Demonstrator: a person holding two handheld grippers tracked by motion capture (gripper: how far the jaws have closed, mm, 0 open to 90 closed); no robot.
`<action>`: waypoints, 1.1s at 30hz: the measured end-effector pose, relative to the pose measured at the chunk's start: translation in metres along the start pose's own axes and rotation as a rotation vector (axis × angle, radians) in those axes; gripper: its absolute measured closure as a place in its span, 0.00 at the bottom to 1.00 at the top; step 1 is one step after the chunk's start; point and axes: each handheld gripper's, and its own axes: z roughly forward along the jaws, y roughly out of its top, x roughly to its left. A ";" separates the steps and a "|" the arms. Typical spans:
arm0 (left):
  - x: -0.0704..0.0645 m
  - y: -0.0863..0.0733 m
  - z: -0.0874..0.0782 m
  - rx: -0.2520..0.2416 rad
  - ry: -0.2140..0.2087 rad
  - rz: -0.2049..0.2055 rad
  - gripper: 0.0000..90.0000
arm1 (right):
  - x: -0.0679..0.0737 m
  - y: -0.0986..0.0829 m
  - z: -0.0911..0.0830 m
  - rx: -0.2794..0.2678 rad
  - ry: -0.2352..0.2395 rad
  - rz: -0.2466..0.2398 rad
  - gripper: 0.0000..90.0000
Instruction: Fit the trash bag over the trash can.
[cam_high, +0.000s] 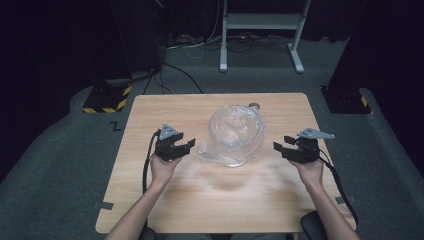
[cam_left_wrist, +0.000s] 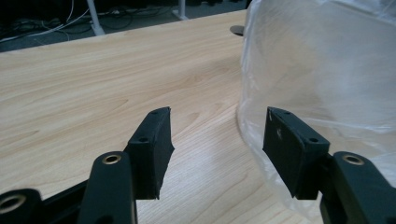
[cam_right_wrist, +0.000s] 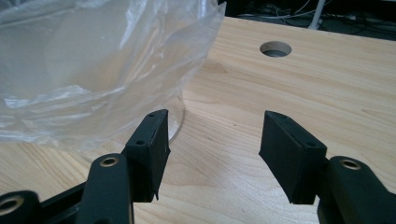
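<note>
Plastic bag (cam_high: 234, 134), clear and crinkled and draped over a round transparent container, sits near the middle of the tabletop (cam_high: 150, 107), somewhat toward its far edge. The left gripper (cam_high: 184, 145) hovers just beside the bag on one side and the right gripper (cam_high: 281, 148) stands a little farther off on the other; both have their jaws spread wide and hold nothing.

Judging from this, the work is at the approach step: the tongs flank the bag without touching it. The next move probably calls for closing in on the loose film, each gripper pinching a fold near the rim or the skirt, gently, since thin plastic slips and the container beneath could slide.

From the high view comes the layout: both forearms, the bag between them, and a small dark round thing at the table's far edge behind the bag. In the left gripper view the bag's wall (cam_left_wrist: 322, 70) bulges right up beside one jaw. In the right gripper view the film (cam_right_wrist: 102, 70) is seen flaring out over the container's clear base edge, and a round hole (cam_right_wrist: 275, 48) is cut in the tabletop.
</note>
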 end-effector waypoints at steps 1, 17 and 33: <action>0.001 -0.001 0.001 0.005 0.004 -0.002 0.47 | -0.001 -0.001 0.001 0.000 0.000 -0.002 0.46; 0.007 -0.007 0.014 0.041 0.016 -0.012 0.46 | -0.005 -0.009 0.017 0.050 -0.019 -0.011 0.46; 0.013 -0.014 0.031 0.109 0.035 -0.018 0.46 | -0.012 -0.013 0.034 0.108 -0.034 0.000 0.47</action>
